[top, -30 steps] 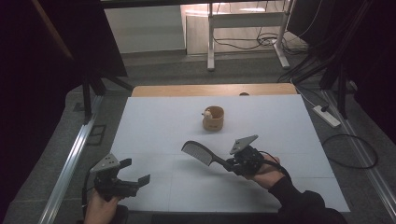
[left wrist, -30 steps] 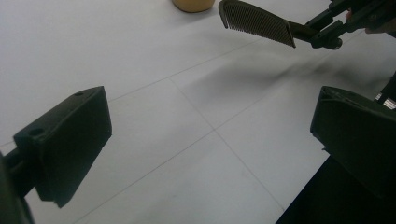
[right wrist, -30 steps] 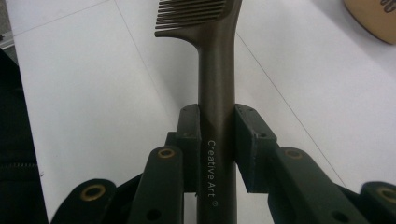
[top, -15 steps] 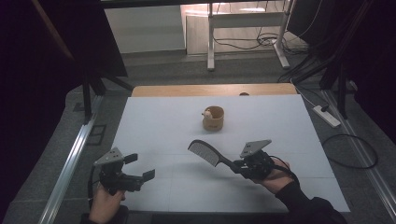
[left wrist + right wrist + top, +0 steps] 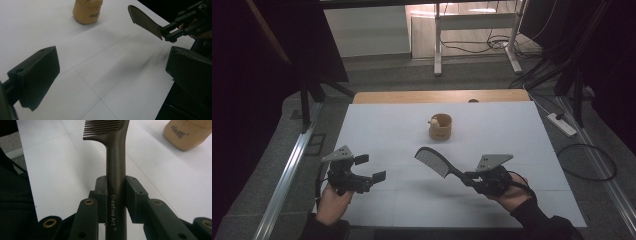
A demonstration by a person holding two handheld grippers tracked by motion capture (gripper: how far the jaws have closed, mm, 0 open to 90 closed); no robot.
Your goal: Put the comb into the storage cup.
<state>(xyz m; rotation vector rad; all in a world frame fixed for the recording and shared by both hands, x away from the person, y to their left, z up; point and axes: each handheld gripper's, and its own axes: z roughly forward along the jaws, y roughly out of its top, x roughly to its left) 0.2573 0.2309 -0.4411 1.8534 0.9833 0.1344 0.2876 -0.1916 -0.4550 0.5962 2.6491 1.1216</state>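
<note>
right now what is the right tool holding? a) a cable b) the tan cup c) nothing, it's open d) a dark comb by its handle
d: the right tool is shut on the handle of the dark comb, whose toothed head sticks out ahead of the jaws, while the tan cup stands apart on the white table.

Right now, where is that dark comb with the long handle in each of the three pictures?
High view: dark long-handled comb lower centre, held by right gripper.
Left gripper view: upper right.
Right gripper view: centre, between the fingers.
Shared landmark: small tan wooden cup.
</note>
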